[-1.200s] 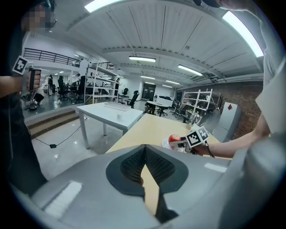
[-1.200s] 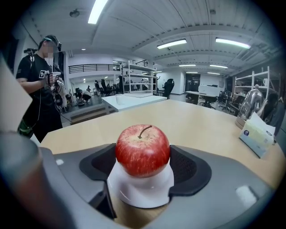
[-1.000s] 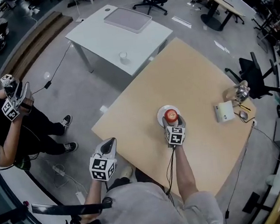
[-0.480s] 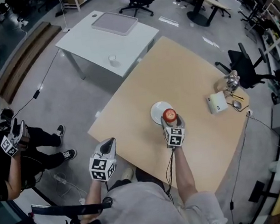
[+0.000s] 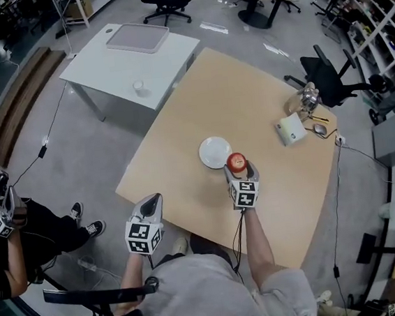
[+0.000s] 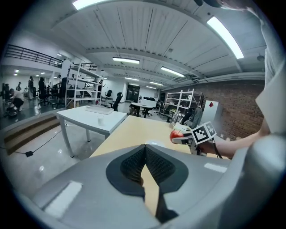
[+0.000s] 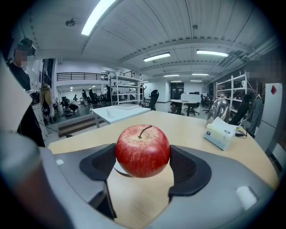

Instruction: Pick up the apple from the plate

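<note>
Our left gripper (image 5: pixel 155 198) hung off the near edge of the table (image 5: pixel 269 104), its jaws pressed together on nothing, and it took no part in the work. To the left of our right fingers and a little beyond them, the plate (image 5: pixel 211 151) now lay bare; a second earlier the apple (image 5: pixel 236 161) had sat on it. Our right gripper (image 5: pixel 239 167) had carried the fruit up and back toward us, jaws spread wide and clamped on both its flanks, stem upright. In the right gripper view the apple (image 7: pixel 143 151) sat squarely between the jaws, with wood showing beneath it. We judged the pick as good as done, needing only a steady grip.
</note>
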